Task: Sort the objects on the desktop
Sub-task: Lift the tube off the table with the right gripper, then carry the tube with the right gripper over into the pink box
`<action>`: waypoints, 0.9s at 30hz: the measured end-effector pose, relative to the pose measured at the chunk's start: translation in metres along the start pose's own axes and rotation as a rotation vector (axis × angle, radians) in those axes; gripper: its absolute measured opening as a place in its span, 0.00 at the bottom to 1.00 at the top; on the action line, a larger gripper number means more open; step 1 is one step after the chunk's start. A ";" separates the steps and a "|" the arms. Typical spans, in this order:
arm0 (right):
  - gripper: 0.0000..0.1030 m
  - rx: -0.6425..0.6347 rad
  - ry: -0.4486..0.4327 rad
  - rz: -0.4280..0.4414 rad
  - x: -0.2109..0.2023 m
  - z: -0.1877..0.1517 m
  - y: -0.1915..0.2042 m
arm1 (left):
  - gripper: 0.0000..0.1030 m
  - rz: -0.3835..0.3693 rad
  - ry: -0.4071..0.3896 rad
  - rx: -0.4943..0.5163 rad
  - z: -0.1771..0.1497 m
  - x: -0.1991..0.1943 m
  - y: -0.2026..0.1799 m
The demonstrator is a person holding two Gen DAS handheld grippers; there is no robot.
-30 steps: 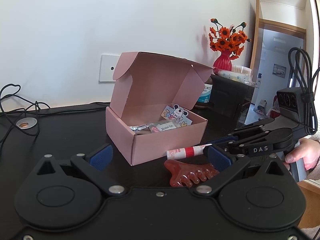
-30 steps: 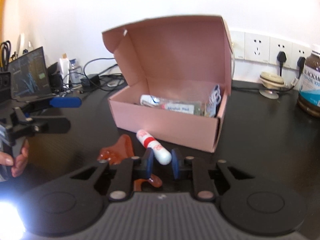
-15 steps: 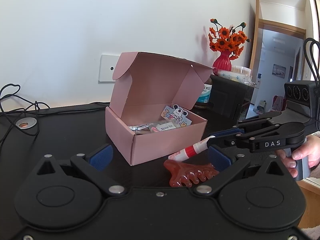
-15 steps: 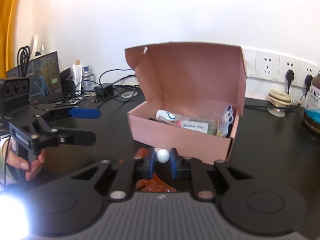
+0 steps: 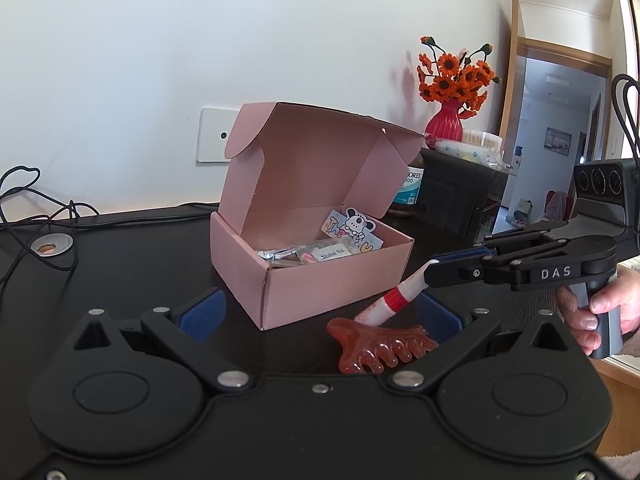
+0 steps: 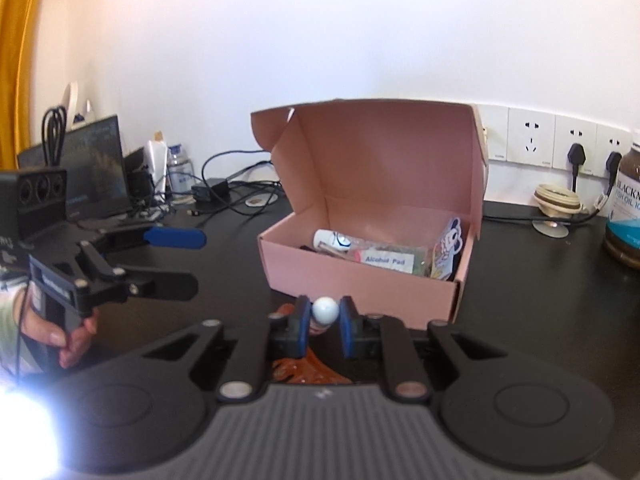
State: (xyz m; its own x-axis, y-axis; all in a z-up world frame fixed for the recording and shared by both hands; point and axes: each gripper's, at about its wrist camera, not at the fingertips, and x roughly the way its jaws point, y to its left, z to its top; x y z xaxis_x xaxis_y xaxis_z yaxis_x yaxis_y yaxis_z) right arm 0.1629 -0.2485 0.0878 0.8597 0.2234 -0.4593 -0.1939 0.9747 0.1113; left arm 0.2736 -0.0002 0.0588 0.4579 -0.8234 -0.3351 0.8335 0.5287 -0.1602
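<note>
Nearest to us in the left wrist view, our left gripper (image 5: 318, 312) stands wide with nothing between its blue pads, and just beyond it at 12 o'clock lies the reddish-brown comb (image 5: 380, 346) on the black bench (image 5: 132, 256). At 1 o'clock from the comb, our right gripper (image 6: 325, 322) is clamped on the white tube with red bands (image 5: 390, 300); the tube slants, its lower end down by the comb, its upper end pinched between the pads, and in the right wrist view we see its rounded white end facing us. The person's hand (image 5: 600, 304) grips the right handle at 3 o'clock. Behind the tube at 11 o'clock sits the pink box (image 5: 320, 280), lid upright, holding an alcohol pad packet (image 6: 388, 260) and a cartoon sticker card (image 5: 354, 226). Farther back at 1 o'clock we see a supplement bottle (image 6: 626, 216), then a red vase of orange flowers (image 5: 450, 96)
</note>
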 end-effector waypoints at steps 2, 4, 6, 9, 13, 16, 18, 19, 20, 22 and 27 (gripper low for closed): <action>0.15 0.014 -0.009 0.002 -0.003 0.002 -0.002 | 1.00 -0.001 0.001 -0.001 0.000 0.000 0.000; 0.15 0.035 -0.010 0.000 -0.005 0.003 -0.006 | 1.00 -0.001 0.002 -0.001 0.000 0.000 0.000; 0.15 0.084 -0.011 -0.003 -0.006 0.002 -0.015 | 1.00 0.000 0.002 -0.002 0.000 0.000 0.000; 0.15 0.182 -0.015 0.004 -0.006 0.000 -0.030 | 1.00 0.000 0.003 -0.002 0.000 0.000 0.000; 0.15 0.211 -0.059 0.006 -0.012 0.003 -0.036 | 1.00 0.000 0.002 -0.006 -0.001 0.000 0.001; 0.15 0.194 -0.090 0.012 -0.018 0.010 -0.033 | 1.00 -0.001 0.004 -0.009 -0.001 0.000 0.001; 0.15 0.169 -0.108 0.012 -0.021 0.015 -0.028 | 1.00 -0.001 0.004 -0.008 -0.001 0.000 0.001; 0.15 0.158 -0.116 0.012 -0.022 0.017 -0.026 | 1.00 -0.001 0.003 -0.007 -0.001 -0.001 0.001; 0.15 0.144 -0.126 0.009 -0.023 0.020 -0.024 | 1.00 -0.001 0.003 -0.005 -0.001 -0.001 0.000; 0.15 0.112 -0.147 0.001 -0.025 0.027 -0.018 | 1.00 -0.002 0.003 -0.003 -0.001 -0.001 0.000; 0.15 0.020 -0.202 -0.033 -0.024 0.047 -0.006 | 1.00 -0.003 0.003 -0.007 -0.001 -0.001 0.000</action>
State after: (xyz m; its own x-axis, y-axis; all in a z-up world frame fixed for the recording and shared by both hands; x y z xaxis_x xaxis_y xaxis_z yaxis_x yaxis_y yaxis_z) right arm 0.1658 -0.2600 0.1391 0.9431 0.1834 -0.2774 -0.1561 0.9807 0.1174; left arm 0.2733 0.0008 0.0580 0.4548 -0.8242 -0.3374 0.8327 0.5279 -0.1672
